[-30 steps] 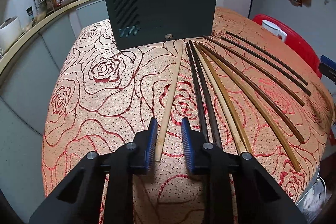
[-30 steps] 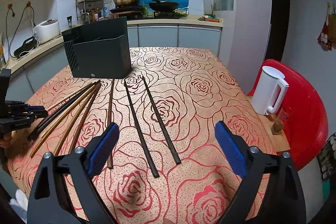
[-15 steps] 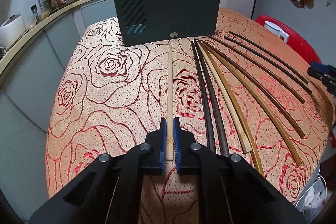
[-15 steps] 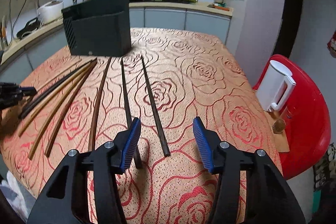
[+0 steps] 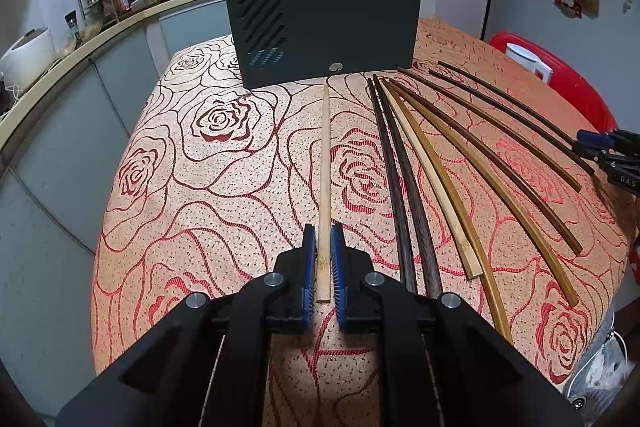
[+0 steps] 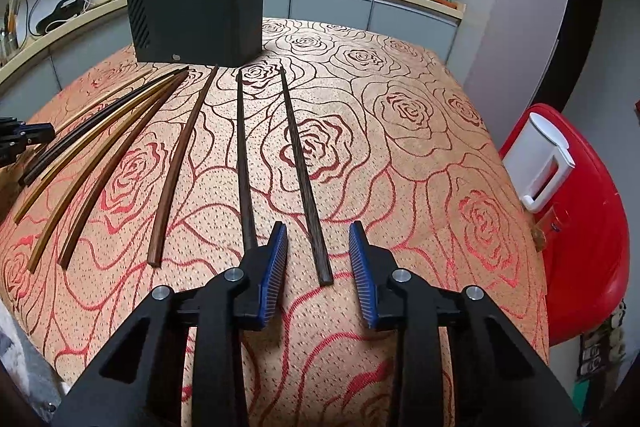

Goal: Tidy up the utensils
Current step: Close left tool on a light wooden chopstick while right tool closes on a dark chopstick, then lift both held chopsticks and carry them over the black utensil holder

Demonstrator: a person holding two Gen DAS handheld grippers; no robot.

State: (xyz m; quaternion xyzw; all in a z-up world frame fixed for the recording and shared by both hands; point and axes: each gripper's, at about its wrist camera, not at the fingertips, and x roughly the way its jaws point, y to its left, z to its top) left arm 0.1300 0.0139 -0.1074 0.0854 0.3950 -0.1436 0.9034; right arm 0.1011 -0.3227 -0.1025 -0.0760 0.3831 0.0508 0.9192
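A pale wooden chopstick lies on the rose-patterned tablecloth, pointing at a black utensil holder. My left gripper is shut on its near end. To its right lie several more chopsticks, dark and bamboo-coloured. In the right wrist view, my right gripper straddles the near end of the rightmost dark chopstick. Its jaws are closing, and a gap still shows on both sides of the stick. Another dark chopstick passes just left of the left finger.
The black holder stands at the table's far side. A white kettle sits on a red chair to the right of the table. A kitchen counter with appliances runs behind. The table edge is close below both grippers.
My left gripper closed onto the pale chopstick, which now points straight ahead. My right gripper came down over the rightmost dark chopstick and its jaws narrowed a lot.
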